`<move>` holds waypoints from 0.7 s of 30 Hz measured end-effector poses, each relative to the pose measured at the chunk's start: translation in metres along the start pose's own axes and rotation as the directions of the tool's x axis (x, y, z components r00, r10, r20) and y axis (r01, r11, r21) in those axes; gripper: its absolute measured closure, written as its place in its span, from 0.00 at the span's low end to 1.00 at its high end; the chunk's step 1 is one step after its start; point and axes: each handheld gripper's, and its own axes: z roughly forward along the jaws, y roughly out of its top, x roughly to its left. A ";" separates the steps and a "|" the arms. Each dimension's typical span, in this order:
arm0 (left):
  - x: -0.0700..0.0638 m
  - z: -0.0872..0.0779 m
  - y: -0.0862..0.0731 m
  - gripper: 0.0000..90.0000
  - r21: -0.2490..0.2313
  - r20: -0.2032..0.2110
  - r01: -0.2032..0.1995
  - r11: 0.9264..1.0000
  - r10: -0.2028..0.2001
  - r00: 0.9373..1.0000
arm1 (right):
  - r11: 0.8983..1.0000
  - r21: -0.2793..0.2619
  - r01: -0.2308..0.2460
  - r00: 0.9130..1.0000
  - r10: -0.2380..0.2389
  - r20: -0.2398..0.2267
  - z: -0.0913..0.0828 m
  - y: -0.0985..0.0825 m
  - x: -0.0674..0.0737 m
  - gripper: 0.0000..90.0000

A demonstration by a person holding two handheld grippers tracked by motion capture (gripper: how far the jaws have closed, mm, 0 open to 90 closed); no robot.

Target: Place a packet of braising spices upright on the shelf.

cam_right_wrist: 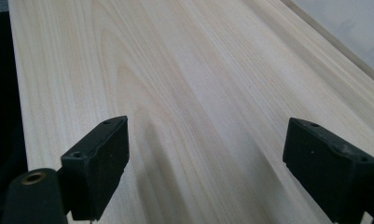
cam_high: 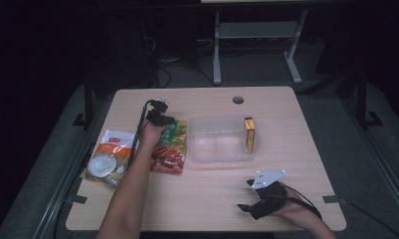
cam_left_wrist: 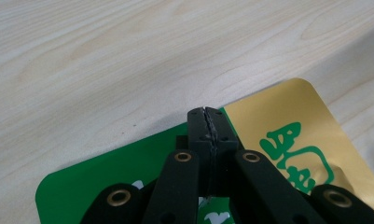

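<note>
Fingers of left gripper (cam_left_wrist: 208,128) pinched flat on far edge of green-gold snack packet (cam_high: 170,147), which lies at 9 o'clock of clear bin (cam_high: 222,138), touching it. Yellow box (cam_high: 249,133) already stands in bin; white pouch (cam_high: 109,155) waits at table's left. Packet gripped, not lifted. Left forearm stretched forward; right gripper (cam_high: 250,195) splayed, empty, resting near front edge.
</note>
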 end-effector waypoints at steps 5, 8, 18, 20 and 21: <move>0.000 0.004 -0.001 1.00 0.002 -0.016 0.005 1.000 -0.005 1.000 | 1.000 0.001 -0.003 1.000 0.003 -0.001 0.000 0.000 0.000 0.16; -0.002 0.004 0.000 1.00 0.011 -0.022 -0.008 1.000 0.008 1.000 | 1.000 0.000 -0.002 1.000 0.002 -0.002 0.000 0.000 0.000 0.16; -0.004 -0.003 -0.008 1.00 0.020 -0.007 -0.019 1.000 0.020 1.000 | 1.000 0.006 -0.003 1.000 0.003 -0.002 0.001 0.001 0.001 0.16; -0.005 -0.005 -0.010 1.00 0.019 -0.003 -0.026 0.999 0.026 1.000 | 1.000 0.007 -0.003 1.000 0.003 -0.002 0.001 0.001 0.001 0.16; -0.006 -0.006 -0.012 1.00 0.017 0.001 -0.028 0.999 0.028 1.000 | 1.000 0.006 -0.004 1.000 0.004 -0.002 0.001 0.001 0.001 0.16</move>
